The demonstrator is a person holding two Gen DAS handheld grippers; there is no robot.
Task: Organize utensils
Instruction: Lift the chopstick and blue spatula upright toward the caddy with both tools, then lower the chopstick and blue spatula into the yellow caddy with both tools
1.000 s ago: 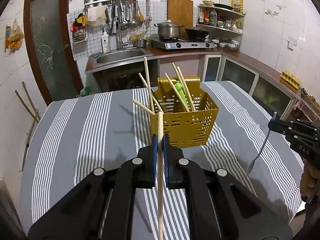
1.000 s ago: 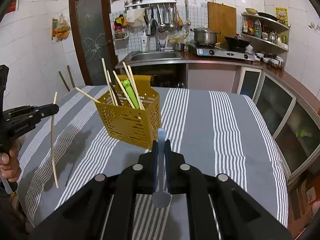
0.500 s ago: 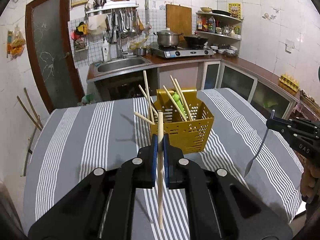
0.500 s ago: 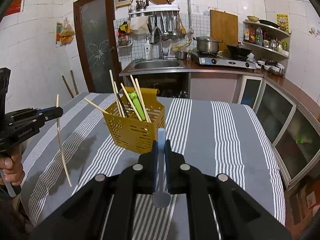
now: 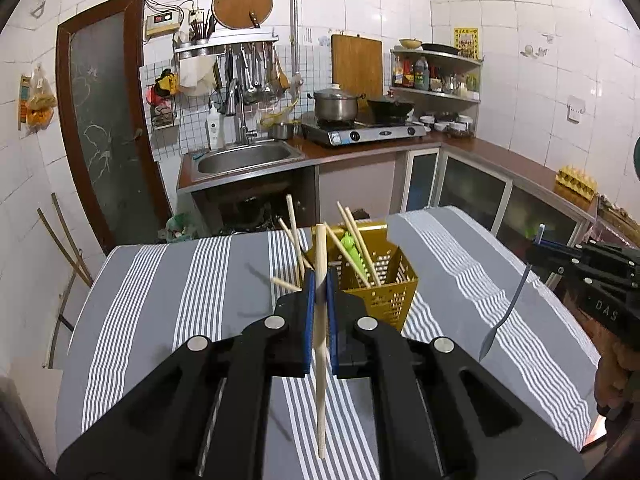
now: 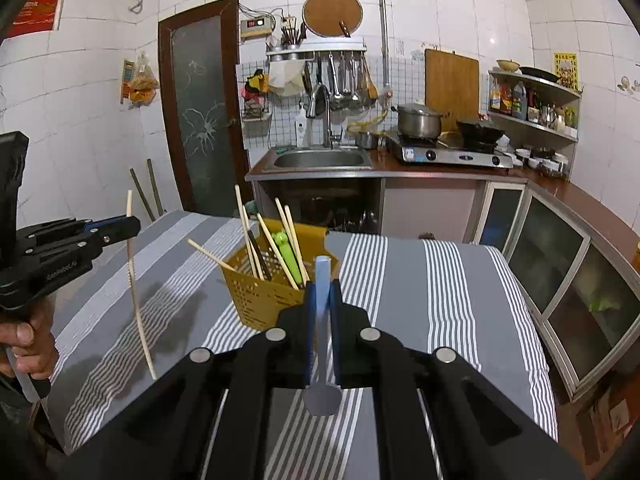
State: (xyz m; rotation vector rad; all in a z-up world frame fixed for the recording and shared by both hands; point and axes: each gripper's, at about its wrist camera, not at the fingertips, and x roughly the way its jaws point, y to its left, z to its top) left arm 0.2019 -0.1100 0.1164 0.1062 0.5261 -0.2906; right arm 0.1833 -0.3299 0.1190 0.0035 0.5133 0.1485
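A yellow perforated utensil basket point(image 5: 384, 300) stands on the striped table and holds several chopsticks and a green utensil point(image 5: 352, 250); it also shows in the right wrist view point(image 6: 260, 300). My left gripper point(image 5: 319, 280) is shut on a wooden chopstick point(image 5: 320, 360), held upright above the table in front of the basket. My right gripper point(image 6: 321, 292) is shut on a pale blue spoon point(image 6: 321, 396), bowl end down, held in the air to the right of the basket. Each gripper shows in the other's view, the left point(image 6: 132, 226) with its chopstick point(image 6: 138, 308) and the right point(image 5: 540, 250) with its spoon point(image 5: 504, 320).
The table point(image 5: 180, 300) has a grey cloth with white stripes. Behind it are a sink point(image 5: 244, 158), a stove with a pot point(image 5: 336, 106), hanging utensils and low cabinets point(image 5: 472, 184). A brown door point(image 5: 108, 120) is at the back left.
Both grippers have risen and tilted up, so the basket sits lower and farther in view. Each still holds its utensil.
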